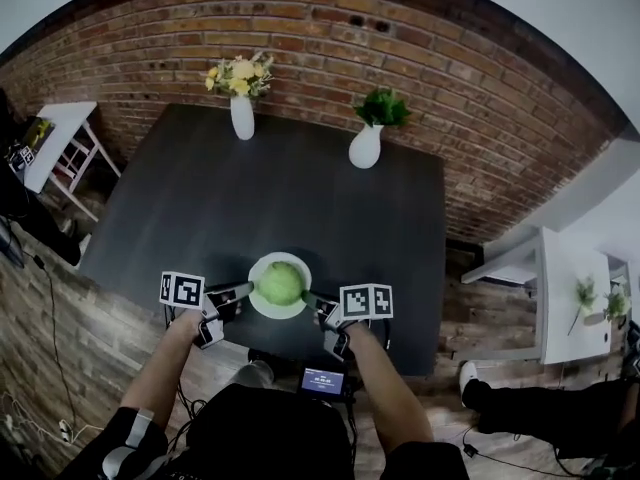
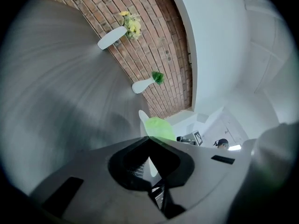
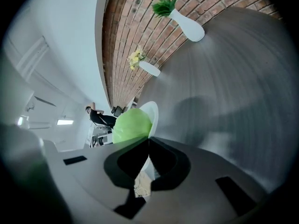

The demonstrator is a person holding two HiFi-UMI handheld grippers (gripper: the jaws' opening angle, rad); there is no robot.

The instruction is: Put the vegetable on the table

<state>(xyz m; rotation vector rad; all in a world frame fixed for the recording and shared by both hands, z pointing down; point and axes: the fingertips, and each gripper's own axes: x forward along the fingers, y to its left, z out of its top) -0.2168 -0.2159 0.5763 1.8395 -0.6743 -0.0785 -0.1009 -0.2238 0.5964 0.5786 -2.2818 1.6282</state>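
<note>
A round green cabbage (image 1: 281, 283) lies on a white plate (image 1: 262, 268) over the near edge of the dark table (image 1: 300, 198). My left gripper (image 1: 245, 290) is shut on the plate's left rim and my right gripper (image 1: 312, 300) on its right rim. In the left gripper view the plate (image 2: 143, 118) shows edge-on beyond the gripper (image 2: 149, 139), with the cabbage (image 2: 159, 127) on it. The right gripper view shows the same: the plate (image 3: 152, 113) and the cabbage (image 3: 131, 125) just past the gripper (image 3: 148, 139). Whether the plate rests on the table or hangs just above it, I cannot tell.
Two white vases stand at the table's far side: one with yellow flowers (image 1: 242, 116), one with a green plant (image 1: 366, 146). A brick wall (image 1: 300, 28) runs behind. A white shelf (image 1: 60, 143) stands at left, a white side table (image 1: 570, 288) at right.
</note>
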